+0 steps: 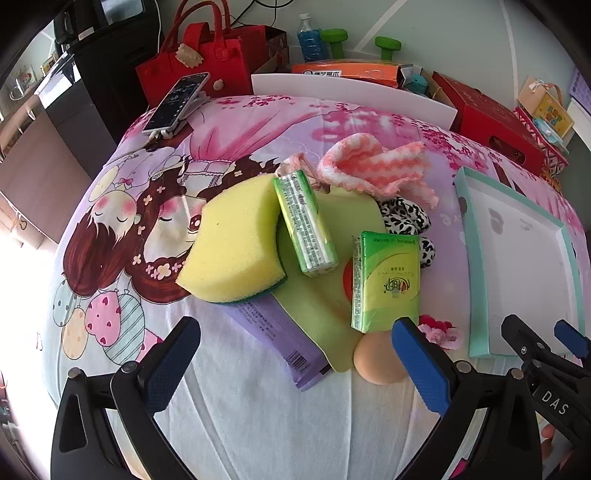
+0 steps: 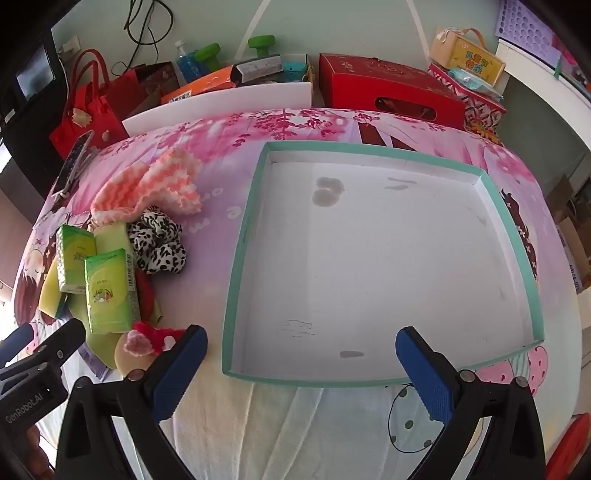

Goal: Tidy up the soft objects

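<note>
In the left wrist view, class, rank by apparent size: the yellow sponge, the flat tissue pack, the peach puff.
1. yellow sponge
2. flat tissue pack
3. peach puff, partly hidden by a gripper finger, so its size is unsure.

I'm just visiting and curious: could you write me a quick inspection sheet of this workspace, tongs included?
Surface: cartoon-print sheet, pink and lilac.
Job's things: sponge, two tissue packs, striped cloth, spotted scrunchie, beige puff, purple packet and pink scrunchie piled together; tray holds none of them, only stains.
Clutter: phone on the sheet.
Tongs: left tongs open over the pile; right tongs open over the tray; nothing held.
Cables: dark cords on the wall.
Surroundings: red bag, red box, bottle, green dumbbell.
</note>
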`<state>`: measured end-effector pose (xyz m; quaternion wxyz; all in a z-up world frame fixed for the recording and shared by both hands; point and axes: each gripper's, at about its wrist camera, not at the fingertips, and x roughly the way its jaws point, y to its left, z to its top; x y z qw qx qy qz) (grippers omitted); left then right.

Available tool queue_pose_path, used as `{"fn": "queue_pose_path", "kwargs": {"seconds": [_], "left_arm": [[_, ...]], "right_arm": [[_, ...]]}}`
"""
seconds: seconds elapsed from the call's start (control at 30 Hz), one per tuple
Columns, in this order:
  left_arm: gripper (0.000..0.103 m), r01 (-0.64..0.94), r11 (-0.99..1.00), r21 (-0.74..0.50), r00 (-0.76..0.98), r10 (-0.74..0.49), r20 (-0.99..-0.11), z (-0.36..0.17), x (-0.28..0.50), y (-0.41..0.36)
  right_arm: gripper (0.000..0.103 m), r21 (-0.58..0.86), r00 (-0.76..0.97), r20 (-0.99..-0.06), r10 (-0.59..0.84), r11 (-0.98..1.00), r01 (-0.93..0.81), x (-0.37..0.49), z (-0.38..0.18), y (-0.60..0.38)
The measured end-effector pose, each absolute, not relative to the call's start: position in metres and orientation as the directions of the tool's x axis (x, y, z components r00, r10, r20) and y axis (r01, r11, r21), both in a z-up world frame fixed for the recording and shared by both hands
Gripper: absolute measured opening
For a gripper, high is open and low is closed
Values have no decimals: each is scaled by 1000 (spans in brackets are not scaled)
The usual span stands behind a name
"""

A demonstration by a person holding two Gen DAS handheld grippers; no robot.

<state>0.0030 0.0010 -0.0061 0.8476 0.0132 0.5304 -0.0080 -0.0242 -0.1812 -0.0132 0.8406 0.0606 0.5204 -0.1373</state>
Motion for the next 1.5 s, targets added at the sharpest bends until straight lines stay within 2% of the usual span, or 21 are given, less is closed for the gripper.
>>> {"fn": "queue_pose_path", "kwargs": {"seconds": [1.5], "left_arm": [[103, 32, 999, 27, 426, 11, -905, -9, 5, -2]], "right_arm": [[103, -53, 411, -897, -163, 962, 266, -22, -15, -178]]}}
